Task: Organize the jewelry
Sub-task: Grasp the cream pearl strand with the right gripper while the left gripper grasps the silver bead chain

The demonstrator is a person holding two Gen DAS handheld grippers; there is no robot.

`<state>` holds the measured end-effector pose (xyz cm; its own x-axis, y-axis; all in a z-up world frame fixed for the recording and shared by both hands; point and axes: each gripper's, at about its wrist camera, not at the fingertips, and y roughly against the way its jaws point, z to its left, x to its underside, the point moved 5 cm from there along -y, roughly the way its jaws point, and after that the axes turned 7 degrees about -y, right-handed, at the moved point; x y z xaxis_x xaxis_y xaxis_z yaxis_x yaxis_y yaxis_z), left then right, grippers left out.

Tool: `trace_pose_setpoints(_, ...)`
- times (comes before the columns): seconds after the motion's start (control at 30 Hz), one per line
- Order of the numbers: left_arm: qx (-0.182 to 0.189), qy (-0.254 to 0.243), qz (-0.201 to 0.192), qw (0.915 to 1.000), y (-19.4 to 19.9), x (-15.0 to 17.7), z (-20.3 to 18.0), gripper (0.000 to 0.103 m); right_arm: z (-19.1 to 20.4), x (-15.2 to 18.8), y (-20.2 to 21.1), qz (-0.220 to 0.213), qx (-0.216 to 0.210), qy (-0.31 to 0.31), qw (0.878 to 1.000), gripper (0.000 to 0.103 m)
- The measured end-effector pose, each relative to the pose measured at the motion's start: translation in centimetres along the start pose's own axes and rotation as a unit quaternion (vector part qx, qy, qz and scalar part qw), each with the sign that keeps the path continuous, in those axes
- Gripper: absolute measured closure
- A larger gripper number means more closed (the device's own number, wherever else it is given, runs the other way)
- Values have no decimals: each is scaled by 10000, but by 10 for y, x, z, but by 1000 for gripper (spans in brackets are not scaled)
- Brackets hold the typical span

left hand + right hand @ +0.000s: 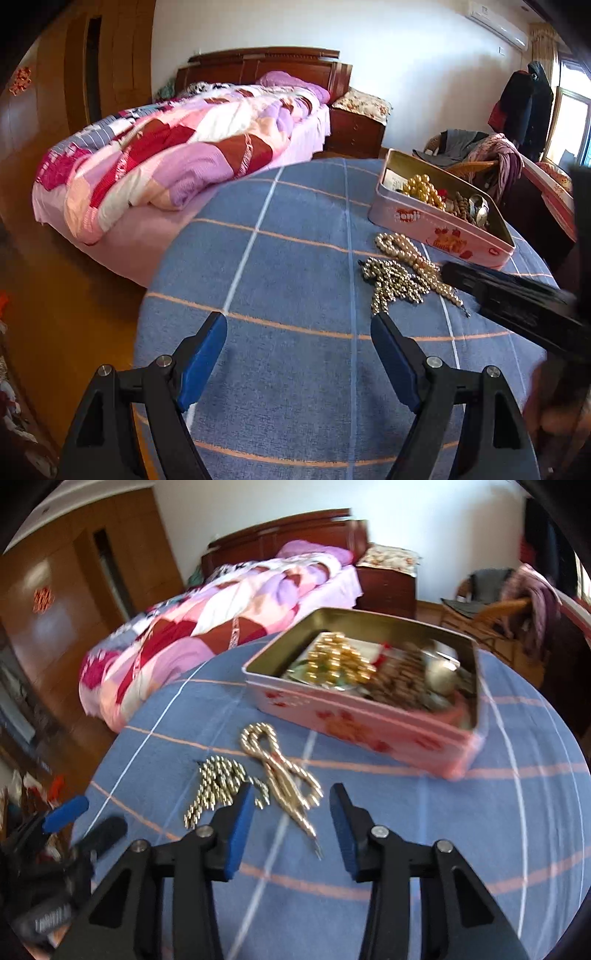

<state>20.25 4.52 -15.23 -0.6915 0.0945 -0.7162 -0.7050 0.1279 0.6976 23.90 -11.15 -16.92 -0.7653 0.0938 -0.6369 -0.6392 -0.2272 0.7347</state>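
Sorting step, pick phase: two strands out on the worktop (406, 849) (round, blue plaid cloth), rest of the jewelry already in the open pink rectangular tin (369, 723) with the gold-coloured inside.

Tin contents: cluster of shiny gold beads (340, 657), brown bead string, a silvery round piece. Blurred, no finer detail.

On the cloth just in front of the tin: long pale-gold pearl-like bead necklace (280, 771), looped and doubled over, and beside it a bunched silver-gold small-bead chain (218, 782). The two touch or overlap at the near ends; cannot tell if tangled.

Right gripper (291, 797): jaws partly open, nothing clamped. Tail of the pearl necklace lies between the fingertips, no pad contact visible. Frame motion-blurred.

Left gripper (299, 321): jaws wide open, empty, over bare cloth, small-bead chain (395, 280) just ahead of its right fingertip.

Judged next: lower right jaws over the pearl strand's tail, close on the doubled section so the whole strand lifts, carry to the tin. Risk: small-bead chain drags along if snagged; left gripper well placed to pin or take it.
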Motion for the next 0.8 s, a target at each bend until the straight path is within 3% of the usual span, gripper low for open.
trace_pose_setpoints(0.1,72,76,91,9999,-2,2,3,23,5,-5,-18,168,-26,68,9998,62)
trace_pose_setpoints(0.33,185,253,257,9992,-8,5,7,23,12,-1,-26,187,446,726,9962,65)
trace_pose_setpoints(0.4,170,241,282,9992,-8,5,7,23,7,1,-21,179,496,743,9958,78)
trace_pose_setpoints(0.63,224,70,176,9996,-6,-1,-3,23,-18,12,2,203,318,206,9991,86)
trace_pose_setpoints(0.7,292,-23,105,9995,-6,-7,-10,23,-31,17,15,140,141,-101,9998,94)
trace_pose_setpoints(0.8,438,-278,119,9986,-12,-19,-26,23,-47,25,34,-57,27,-480,9988,94)
